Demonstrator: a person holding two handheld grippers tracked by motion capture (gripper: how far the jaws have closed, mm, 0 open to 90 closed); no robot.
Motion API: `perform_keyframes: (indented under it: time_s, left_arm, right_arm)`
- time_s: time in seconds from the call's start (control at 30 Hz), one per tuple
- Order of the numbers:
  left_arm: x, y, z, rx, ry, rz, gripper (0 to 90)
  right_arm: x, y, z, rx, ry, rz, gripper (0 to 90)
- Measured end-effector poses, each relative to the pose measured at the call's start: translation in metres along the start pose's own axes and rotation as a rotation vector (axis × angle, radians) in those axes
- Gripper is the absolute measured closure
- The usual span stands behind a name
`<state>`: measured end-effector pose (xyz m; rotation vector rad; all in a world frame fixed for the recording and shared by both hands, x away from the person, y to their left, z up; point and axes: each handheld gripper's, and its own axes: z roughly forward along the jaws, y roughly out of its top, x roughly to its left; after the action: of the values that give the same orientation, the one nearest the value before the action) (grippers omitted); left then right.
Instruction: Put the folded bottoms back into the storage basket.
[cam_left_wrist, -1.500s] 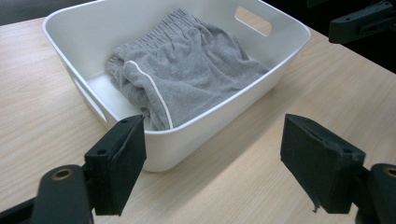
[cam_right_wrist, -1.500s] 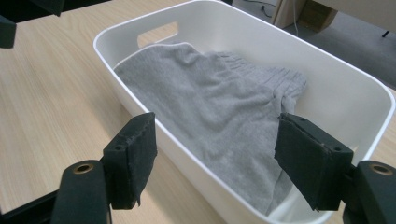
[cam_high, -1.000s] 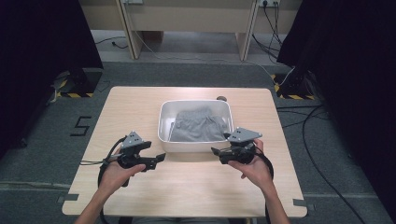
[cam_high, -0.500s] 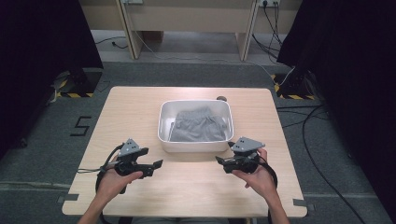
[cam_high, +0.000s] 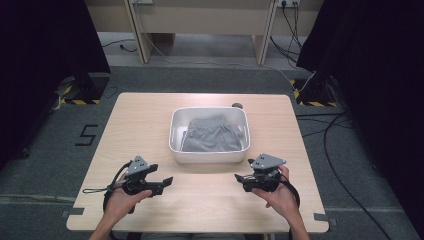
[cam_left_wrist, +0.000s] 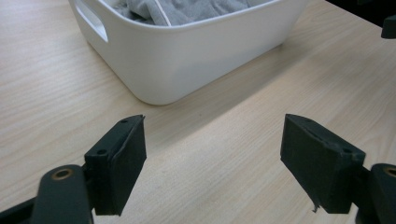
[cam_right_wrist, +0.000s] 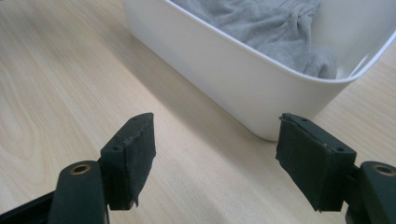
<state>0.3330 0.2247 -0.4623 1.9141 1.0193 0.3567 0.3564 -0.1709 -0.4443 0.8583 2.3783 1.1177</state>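
Note:
A white plastic tub (cam_high: 209, 155) stands in the middle of the wooden table (cam_high: 150, 115), with a crumpled grey cloth (cam_high: 212, 135) inside it. My left gripper (cam_high: 167, 181) hovers low over the table in front of the tub's near left corner, open, nothing between its jaws. My right gripper (cam_high: 239, 178) is held near the tub's front right corner, also open and empty. In the left gripper view the tub (cam_left_wrist: 187, 51) rises just beyond the black pads (cam_left_wrist: 123, 163). The right gripper view has the tub (cam_right_wrist: 243, 70) and grey cloth (cam_right_wrist: 261, 23) close ahead.
A small dark hole (cam_high: 236, 105) marks the table behind the tub. Bare wood lies to both sides and in front. Cables (cam_high: 330, 135) run on the floor at the right. Yellow-black floor tape (cam_high: 75, 101) sits at the back left.
Both hands have come down and drawn back toward the table's near edge, away from the tub. The jaws kept the same gap.

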Motion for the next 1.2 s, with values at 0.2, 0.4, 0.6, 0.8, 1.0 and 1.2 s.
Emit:
perform_keyframes:
  time_s: [0.2, 0.4, 0.6, 0.8, 1.0, 1.2]
  left_arm:
    - [0.001, -0.009, 0.005, 0.017, -0.001, -0.006, 21.9]
    - [0.004, -0.017, 0.007, 0.025, 0.001, -0.015, 21.8]
    - [0.005, -0.024, 0.01, 0.036, 0.007, -0.014, 21.5]
    - [0.005, -0.032, 0.012, 0.046, 0.01, -0.015, 20.9]
    - [0.003, -0.041, 0.016, 0.084, 0.009, -0.001, 20.3]
    - [0.002, -0.051, 0.019, 0.128, 0.025, 0.024, 19.9]
  right_arm:
    - [-0.001, -0.01, 0.001, 0.016, 0.001, 0.012, 28.9]
    - [0.0, -0.019, 0.003, 0.031, 0.004, 0.022, 28.8]
    - [0.001, -0.024, 0.004, 0.033, 0.005, 0.029, 28.6]
    - [0.003, -0.031, 0.004, 0.029, 0.009, 0.034, 27.7]
    - [0.005, -0.04, 0.006, 0.036, 0.013, 0.048, 27.1]
    - [0.006, -0.049, 0.008, 0.053, 0.012, 0.06, 26.8]
